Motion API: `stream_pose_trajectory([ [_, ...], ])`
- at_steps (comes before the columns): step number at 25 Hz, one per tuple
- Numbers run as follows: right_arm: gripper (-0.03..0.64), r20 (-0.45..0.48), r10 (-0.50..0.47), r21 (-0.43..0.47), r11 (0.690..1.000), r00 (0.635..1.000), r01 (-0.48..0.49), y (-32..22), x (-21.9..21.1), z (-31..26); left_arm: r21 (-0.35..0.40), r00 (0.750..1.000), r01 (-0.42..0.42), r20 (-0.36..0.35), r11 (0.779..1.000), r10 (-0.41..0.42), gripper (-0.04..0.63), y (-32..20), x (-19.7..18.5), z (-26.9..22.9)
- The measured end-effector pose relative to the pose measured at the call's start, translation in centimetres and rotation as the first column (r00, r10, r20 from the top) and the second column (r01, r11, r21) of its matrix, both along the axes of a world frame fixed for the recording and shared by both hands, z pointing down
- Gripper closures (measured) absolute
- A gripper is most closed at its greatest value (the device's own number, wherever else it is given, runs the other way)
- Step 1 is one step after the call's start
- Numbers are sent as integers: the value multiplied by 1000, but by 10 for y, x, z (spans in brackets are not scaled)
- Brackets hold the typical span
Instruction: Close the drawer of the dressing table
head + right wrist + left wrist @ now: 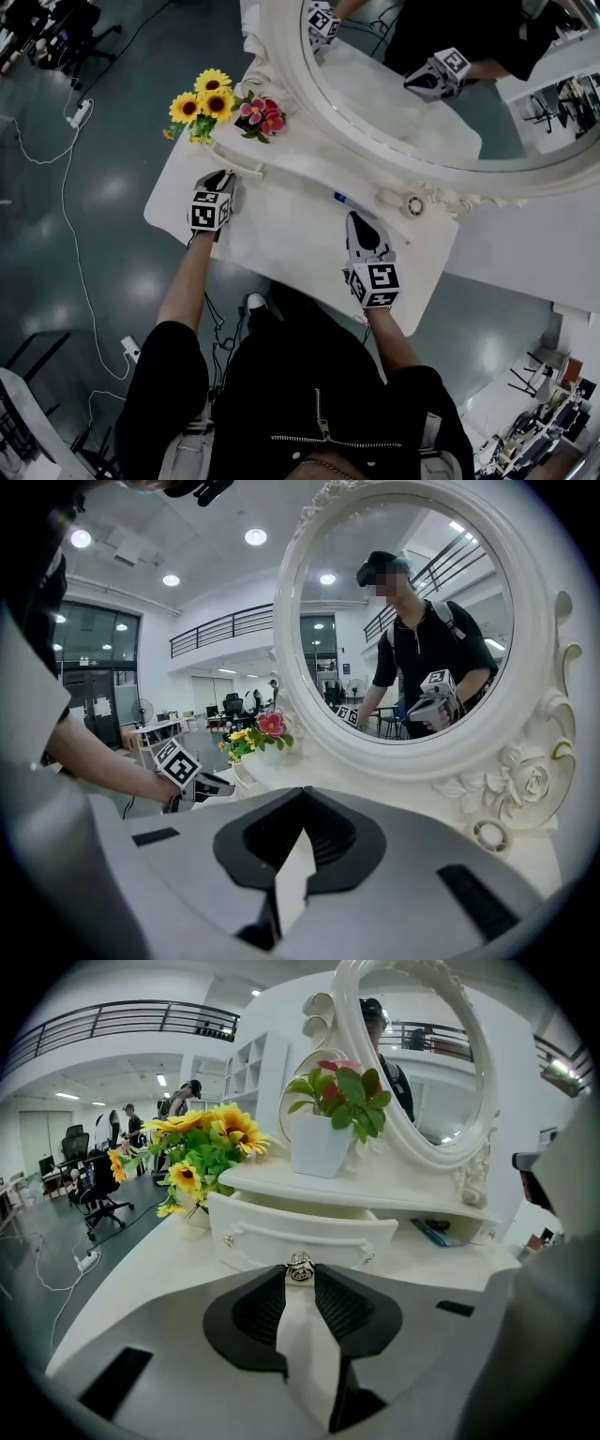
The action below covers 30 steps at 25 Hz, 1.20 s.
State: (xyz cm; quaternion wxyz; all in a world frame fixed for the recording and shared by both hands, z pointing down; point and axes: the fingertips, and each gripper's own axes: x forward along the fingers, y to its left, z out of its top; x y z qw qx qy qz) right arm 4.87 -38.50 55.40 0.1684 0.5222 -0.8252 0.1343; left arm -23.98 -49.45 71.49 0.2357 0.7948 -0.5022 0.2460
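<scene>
L gripper [222, 177] clamps drawer knob [299, 1268] — drawer [281, 1238] pulled out.

One dressing table [281, 234] bears one oval mirror [403, 103] and one drawer [300, 1232] with one metal knob [300, 1269]. Left of the mirror: one sunflower bunch [204, 101] of three blooms and one pot of pink flowers [262, 114]. There are two grippers, the left gripper [221, 176] and the right gripper [357, 218].

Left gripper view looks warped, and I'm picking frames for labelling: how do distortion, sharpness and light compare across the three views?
Left gripper view: strong fisheye, dark round border, bowed railings; the drawer knob is sharp. Right gripper view: same fisheye, ceiling lamps flare, the mirror reflects clearly. Head view: dim and cool, soft lamp glare on the floor, table top evenly lit.
</scene>
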Motion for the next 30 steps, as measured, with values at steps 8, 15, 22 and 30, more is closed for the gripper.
stream_pose_trajectory([
  [8, 611, -2, 17, -1, 1000, 1000, -17, -3, 9, 1, -7, 1000, -12, 12, 1000, 12, 486, -14, 7, 3],
  [15, 611, -4, 20, -7, 1000, 1000, -20, -4, 13, 3, -6, 1000, -11, 10, 1000, 11, 486, -22, 12, 6],
  [22, 611, -2, 28, -11, 1000, 1000, -28, -4, 18, 5, -7, 1000, -15, 9, 1000, 15, 486, -31, 17, 5],
  [30, 611, -4, 47, -12, 999, 999, -47, -4, 30, 5, -8, 1000, -3, 7, 1000, 3, 486, -45, 23, 6],
])
